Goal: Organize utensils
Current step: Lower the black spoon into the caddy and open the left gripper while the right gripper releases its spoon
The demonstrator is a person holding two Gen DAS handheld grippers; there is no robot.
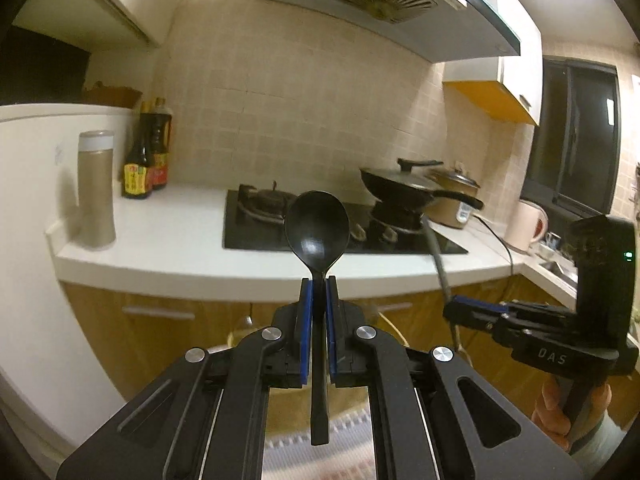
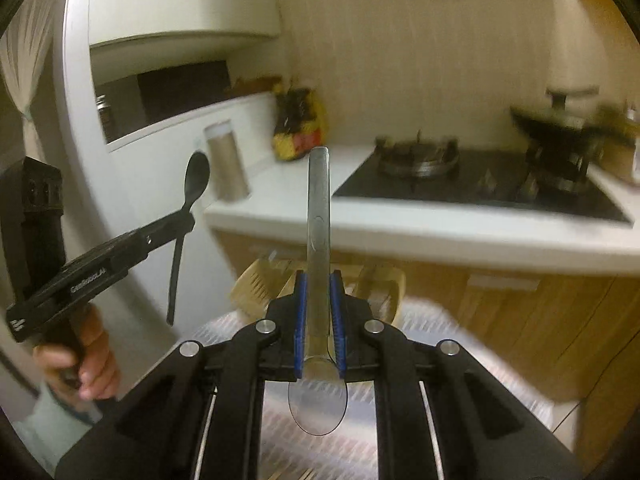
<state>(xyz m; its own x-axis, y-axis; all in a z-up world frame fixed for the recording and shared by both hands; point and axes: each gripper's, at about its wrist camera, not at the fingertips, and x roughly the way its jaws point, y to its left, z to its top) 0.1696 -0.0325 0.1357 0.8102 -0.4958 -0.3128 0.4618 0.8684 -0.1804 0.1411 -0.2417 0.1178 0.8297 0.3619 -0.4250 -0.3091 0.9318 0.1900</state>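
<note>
My left gripper (image 1: 319, 280) is shut on a black spoon (image 1: 317, 228), gripping its neck, bowl up and handle hanging down. It also shows in the right wrist view (image 2: 188, 222) with the black spoon (image 2: 197, 178). My right gripper (image 2: 319, 276) is shut on a metal spoon (image 2: 319, 216), handle pointing forward and bowl back under the jaws. In the left wrist view the right gripper (image 1: 450, 308) holds the grey handle (image 1: 436, 258) upward. A wooden utensil holder (image 2: 256, 280) sits below, partly hidden.
A white counter (image 1: 172, 236) carries a black gas hob (image 1: 256, 232), a pan (image 1: 404, 192), a rice cooker (image 1: 456, 196), sauce bottles (image 1: 146, 160), a beige tumbler (image 1: 96, 192) and a kettle (image 1: 526, 224). A patterned cloth (image 2: 440, 340) lies below. The right wrist view is motion-blurred.
</note>
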